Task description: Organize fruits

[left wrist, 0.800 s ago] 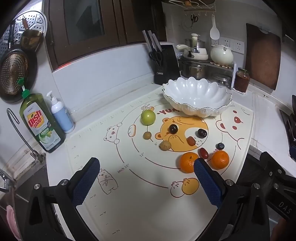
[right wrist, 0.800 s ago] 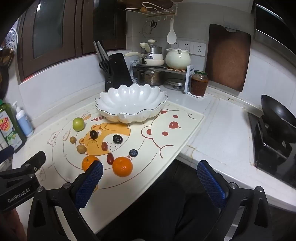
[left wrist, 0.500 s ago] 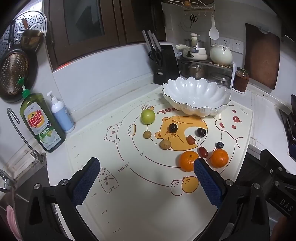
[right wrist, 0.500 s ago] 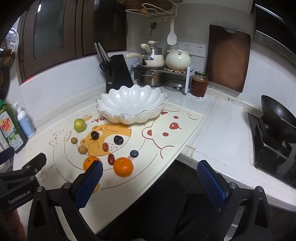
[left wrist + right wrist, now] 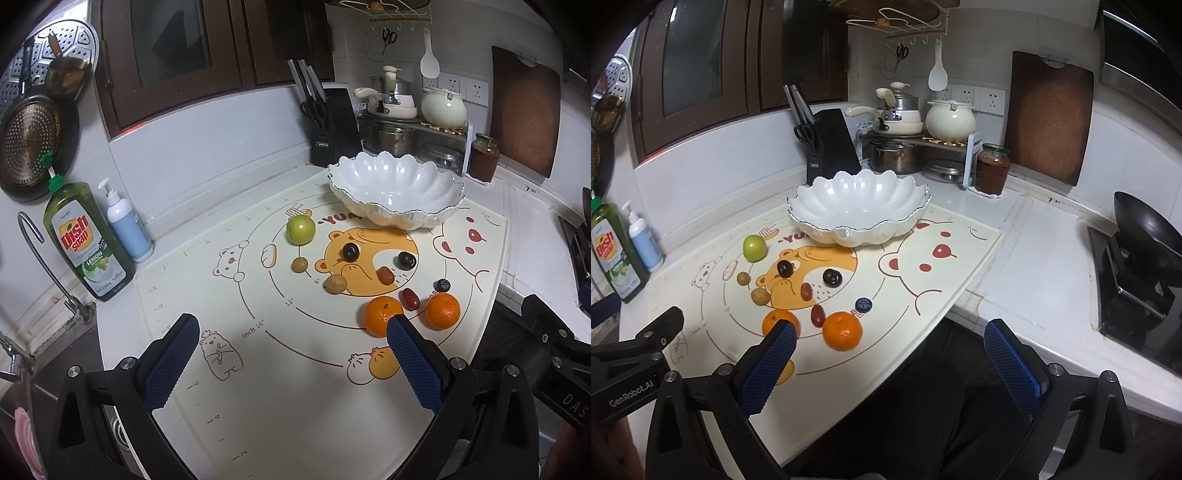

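A white scalloped bowl (image 5: 395,195) (image 5: 858,206) stands empty at the far side of a cartoon bear mat (image 5: 258,350). In front of it lie a green apple (image 5: 300,229) (image 5: 754,247), two oranges (image 5: 442,310) (image 5: 380,314) (image 5: 842,330), two dark plums (image 5: 350,251) (image 5: 406,260), red dates (image 5: 410,298), brown longans (image 5: 335,284) and a blueberry (image 5: 441,284). My left gripper (image 5: 291,363) is open and empty above the mat's near part. My right gripper (image 5: 892,369) is open and empty off the counter's front edge, right of the oranges.
A dish soap bottle (image 5: 86,240) and pump bottle (image 5: 127,225) stand at the left by a tap (image 5: 44,258). A knife block (image 5: 332,129), pots, a jar (image 5: 484,158) and a cutting board (image 5: 1049,118) line the back. A stove with a black wok (image 5: 1145,236) is at the right.
Both grippers have crept slightly forward toward the fruit; both stay open and nothing on the mat has moved.
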Tool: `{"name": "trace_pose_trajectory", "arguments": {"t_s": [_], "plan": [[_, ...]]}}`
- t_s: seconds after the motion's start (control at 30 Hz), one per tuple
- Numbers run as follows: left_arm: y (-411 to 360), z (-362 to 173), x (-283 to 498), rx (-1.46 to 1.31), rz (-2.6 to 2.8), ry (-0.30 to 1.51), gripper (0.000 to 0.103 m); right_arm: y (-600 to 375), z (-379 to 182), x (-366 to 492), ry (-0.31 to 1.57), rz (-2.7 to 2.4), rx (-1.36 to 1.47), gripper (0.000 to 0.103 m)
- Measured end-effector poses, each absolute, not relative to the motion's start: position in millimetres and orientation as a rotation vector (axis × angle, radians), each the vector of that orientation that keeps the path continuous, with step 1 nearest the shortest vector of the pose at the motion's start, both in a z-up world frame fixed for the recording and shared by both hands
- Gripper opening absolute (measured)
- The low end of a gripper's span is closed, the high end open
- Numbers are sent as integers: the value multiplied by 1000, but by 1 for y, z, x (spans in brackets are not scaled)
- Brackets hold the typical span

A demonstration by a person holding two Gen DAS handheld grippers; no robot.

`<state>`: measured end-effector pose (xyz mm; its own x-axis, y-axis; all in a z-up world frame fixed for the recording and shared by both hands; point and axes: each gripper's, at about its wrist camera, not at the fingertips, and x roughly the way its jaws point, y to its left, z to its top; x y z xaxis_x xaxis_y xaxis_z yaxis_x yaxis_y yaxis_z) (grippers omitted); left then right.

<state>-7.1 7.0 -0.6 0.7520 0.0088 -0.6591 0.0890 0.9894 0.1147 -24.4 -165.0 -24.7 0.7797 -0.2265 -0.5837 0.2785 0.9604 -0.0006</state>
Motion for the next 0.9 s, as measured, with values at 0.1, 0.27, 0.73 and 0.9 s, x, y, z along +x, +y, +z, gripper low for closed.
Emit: {"name": "trace_pose_trajectory", "arguments": {"t_s": [0.1,0.27,0.73,0.9], "plan": [[8,0,-7,142,-43,717,103,-164,-24,-24,618,-274,86,103],[7,0,-7,143,-43,716,103,-166,-24,-25,617,-273,88,103],[6,1,-10,144,-49,717,103,-163,-22,-25,614,-274,87,103],[5,1,-10,144,-51,718,103,-165,-22,-26,612,-273,88,103]]}}
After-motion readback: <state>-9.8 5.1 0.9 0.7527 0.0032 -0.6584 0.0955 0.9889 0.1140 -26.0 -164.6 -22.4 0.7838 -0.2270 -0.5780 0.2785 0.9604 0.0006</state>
